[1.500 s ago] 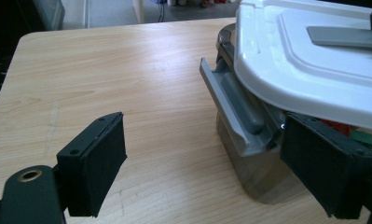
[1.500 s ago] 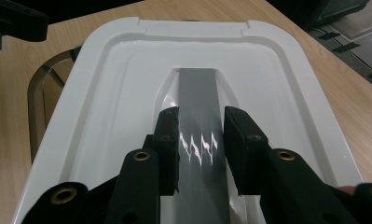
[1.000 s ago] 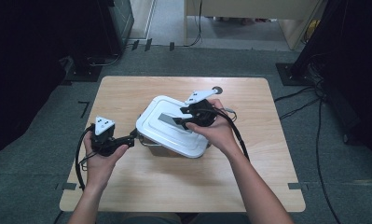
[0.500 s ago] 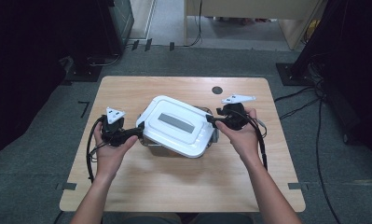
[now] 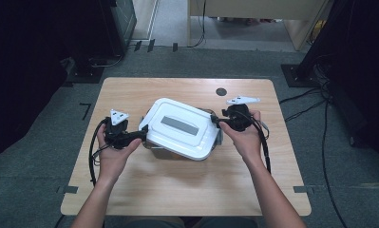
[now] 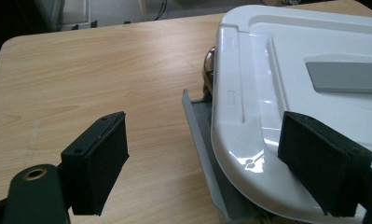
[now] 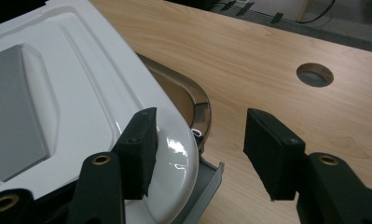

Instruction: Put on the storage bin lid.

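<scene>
- Wooden table (image 5: 130, 190) on grey carpet carries a box with a white lid (image 5: 180, 127) lying askew on it, between the two grippers.
- Left gripper (image 5: 140, 135): jaws spread and gripping nothing. In the left gripper view one pad (image 6: 97, 161) hangs over bare wood and the other (image 6: 321, 163) over the lid's near corner, so the lid edge and the grey latch flap (image 6: 200, 140) below it lie in the gap.
- Right gripper (image 5: 217, 121): its jaws have just been opening and stand spread with nothing held. In the right gripper view one pad (image 7: 139, 149) sits above the lid's rounded corner and the other (image 7: 270, 151) over wood; the box's brown rim (image 7: 193, 100) shows just past them.
- Judged step: squaring the lid on the box, or working its end latches.
- To do it well: bring both ends in evenly, keep the pads low on the lid edge, and nudge until no brown rim shows before pressing down.
- Beyond the right jaws lies the table's round hole (image 7: 315, 74), well clear of the work.
</scene>
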`<state>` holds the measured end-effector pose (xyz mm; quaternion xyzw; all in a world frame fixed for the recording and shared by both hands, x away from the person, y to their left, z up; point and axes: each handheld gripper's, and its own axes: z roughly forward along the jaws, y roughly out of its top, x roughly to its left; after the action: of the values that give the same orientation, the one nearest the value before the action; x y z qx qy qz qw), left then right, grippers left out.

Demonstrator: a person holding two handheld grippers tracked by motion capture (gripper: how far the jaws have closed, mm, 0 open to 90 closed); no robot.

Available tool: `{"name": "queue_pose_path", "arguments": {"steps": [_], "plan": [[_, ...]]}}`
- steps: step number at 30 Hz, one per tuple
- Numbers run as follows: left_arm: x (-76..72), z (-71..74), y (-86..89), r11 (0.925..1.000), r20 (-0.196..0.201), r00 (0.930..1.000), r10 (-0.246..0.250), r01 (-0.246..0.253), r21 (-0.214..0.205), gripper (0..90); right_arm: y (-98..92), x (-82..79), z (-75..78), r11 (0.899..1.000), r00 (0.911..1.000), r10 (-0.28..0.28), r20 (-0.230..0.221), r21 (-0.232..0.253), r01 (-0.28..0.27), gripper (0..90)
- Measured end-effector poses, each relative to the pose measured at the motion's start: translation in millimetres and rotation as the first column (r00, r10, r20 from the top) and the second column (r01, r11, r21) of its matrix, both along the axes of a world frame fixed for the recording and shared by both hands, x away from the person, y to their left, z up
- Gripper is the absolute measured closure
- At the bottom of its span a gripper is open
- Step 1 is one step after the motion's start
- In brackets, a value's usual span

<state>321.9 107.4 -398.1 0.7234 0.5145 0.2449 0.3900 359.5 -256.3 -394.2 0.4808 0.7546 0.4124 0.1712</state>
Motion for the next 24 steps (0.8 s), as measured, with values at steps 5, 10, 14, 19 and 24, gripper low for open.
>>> {"name": "queue_pose_path", "arguments": {"steps": [5,10,14,19,24], "plan": [[-8.5,0.1,-2.6,0.9997,-0.007,0.9997,-0.022,0.022,-0.005,15.6,4.4,6.9,1.5,0.999,0.9998,-0.015,0.015,-0.029,0.015,45.7],[-16.7,-1.7,-4.1,0.9996,0.002,0.9998,-0.022,0.022,-0.018,15.6,8.6,16.0,0.8,0.999,0.9991,-0.027,0.032,-0.036,0.028,45.3],[-20.6,-3.0,-4.6,0.9996,0.001,0.9998,-0.017,0.017,-0.021,15.6,12.5,24.4,-0.3,0.999,0.9989,-0.033,0.033,-0.029,0.034,44.4],[-26.4,-8.8,-7.5,0.9997,-0.001,0.9998,-0.021,0.021,-0.009,16.4,14.0,32.8,-7.0,0.998,0.9989,-0.04,0.024,-0.045,0.041,42.8],[-28.7,-12.5,-6.6,0.9994,0.026,0.9995,-0.017,0.017,-0.029,16.4,8.3,30.8,-11.1,0.999,0.9987,-0.043,0.026,0.004,0.043,41.7]]}}
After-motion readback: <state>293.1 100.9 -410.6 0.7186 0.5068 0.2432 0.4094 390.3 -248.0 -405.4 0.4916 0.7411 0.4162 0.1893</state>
